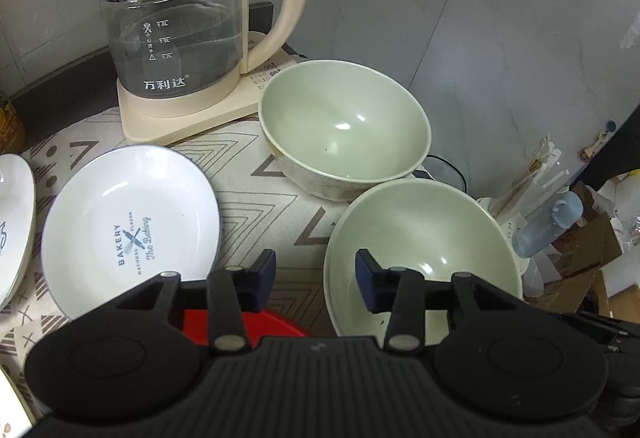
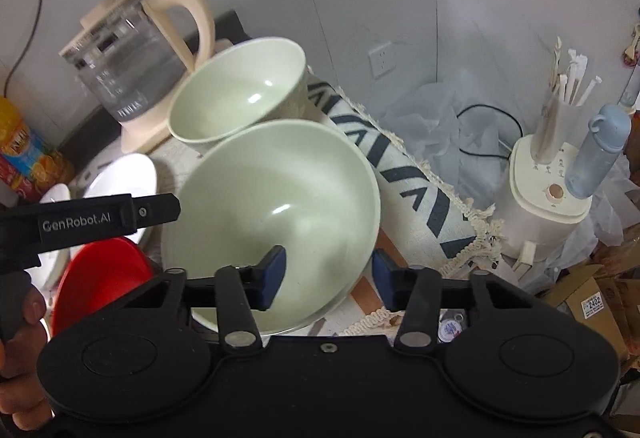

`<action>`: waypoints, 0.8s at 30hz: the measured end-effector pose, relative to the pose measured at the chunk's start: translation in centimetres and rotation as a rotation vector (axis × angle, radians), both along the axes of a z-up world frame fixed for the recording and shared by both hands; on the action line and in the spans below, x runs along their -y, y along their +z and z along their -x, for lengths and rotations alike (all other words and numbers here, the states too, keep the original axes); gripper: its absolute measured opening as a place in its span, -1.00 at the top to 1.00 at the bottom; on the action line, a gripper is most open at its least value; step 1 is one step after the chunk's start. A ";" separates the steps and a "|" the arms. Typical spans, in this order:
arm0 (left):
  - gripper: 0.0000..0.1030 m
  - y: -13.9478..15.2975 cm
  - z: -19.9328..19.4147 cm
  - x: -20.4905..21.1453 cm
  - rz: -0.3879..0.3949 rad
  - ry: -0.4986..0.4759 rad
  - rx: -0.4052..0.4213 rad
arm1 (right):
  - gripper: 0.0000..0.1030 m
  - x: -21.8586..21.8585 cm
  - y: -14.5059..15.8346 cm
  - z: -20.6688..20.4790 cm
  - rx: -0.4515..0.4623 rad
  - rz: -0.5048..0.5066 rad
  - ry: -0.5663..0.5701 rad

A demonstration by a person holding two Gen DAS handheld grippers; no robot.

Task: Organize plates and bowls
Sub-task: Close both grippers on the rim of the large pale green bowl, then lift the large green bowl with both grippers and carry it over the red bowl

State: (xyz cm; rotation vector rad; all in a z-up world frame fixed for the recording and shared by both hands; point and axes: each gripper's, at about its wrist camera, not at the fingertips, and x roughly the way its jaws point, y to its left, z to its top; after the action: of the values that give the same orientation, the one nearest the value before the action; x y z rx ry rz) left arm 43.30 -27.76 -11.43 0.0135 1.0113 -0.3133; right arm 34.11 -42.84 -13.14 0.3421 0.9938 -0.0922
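Observation:
Two pale green bowls sit on the patterned cloth: a far bowl (image 1: 344, 129) (image 2: 240, 93) by the kettle and a near bowl (image 1: 424, 258) (image 2: 276, 213) at the table's right edge. A white "Bakery" plate (image 1: 128, 230) lies to the left, with another white plate (image 1: 14, 222) at the far left. A red bowl (image 1: 256, 324) (image 2: 104, 278) sits below my left gripper. My left gripper (image 1: 316, 278) is open, above the cloth between the plate and near bowl. My right gripper (image 2: 330, 274) is open, its jaws straddling the near bowl's right rim.
A glass kettle (image 1: 176, 33) (image 2: 124, 69) on a cream base stands at the back. Off the table's right edge are a cream appliance (image 2: 544, 197), a blue bottle (image 2: 600, 153), a cup of wrapped chopsticks (image 2: 560, 117) and cardboard boxes (image 2: 592, 302). A snack packet (image 2: 24, 153) stands at left.

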 end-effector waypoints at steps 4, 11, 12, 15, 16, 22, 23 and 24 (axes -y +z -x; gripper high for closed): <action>0.42 -1.0 -0.7 0.2 0.021 0.014 -0.044 | 0.28 0.4 -0.5 -0.6 -0.016 -0.003 0.013; 0.82 -2.5 -1.2 1.0 0.004 0.010 -0.097 | 0.64 0.9 -2.0 -1.4 -0.058 0.003 0.029; 0.84 -2.6 -1.2 1.1 0.006 0.010 -0.101 | 0.64 0.9 -2.2 -1.4 -0.054 0.009 0.031; 0.84 -2.5 -1.4 1.0 0.014 0.015 -0.109 | 0.67 1.2 -2.2 -1.5 -0.042 0.001 0.036; 0.84 -2.5 -1.4 0.9 0.021 0.018 -0.111 | 0.68 1.3 -2.1 -1.5 -0.043 0.001 0.035; 0.84 -1.0 -1.0 0.5 0.048 0.016 -0.091 | 0.69 1.9 -1.4 -1.6 -0.022 -0.009 0.017; 0.84 -0.7 -0.8 0.4 0.053 0.016 -0.084 | 0.69 2.0 -1.2 -1.5 -0.014 -0.010 0.015; 0.84 -0.4 -0.7 0.3 0.057 0.019 -0.077 | 0.69 2.0 -0.8 -1.5 -0.003 -0.008 0.014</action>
State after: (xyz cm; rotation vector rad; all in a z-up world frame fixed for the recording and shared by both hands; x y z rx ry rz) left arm 44.03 -28.07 -11.82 -0.0600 1.0782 -0.3272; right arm 35.56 -44.88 -13.93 0.3425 0.9996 -0.0757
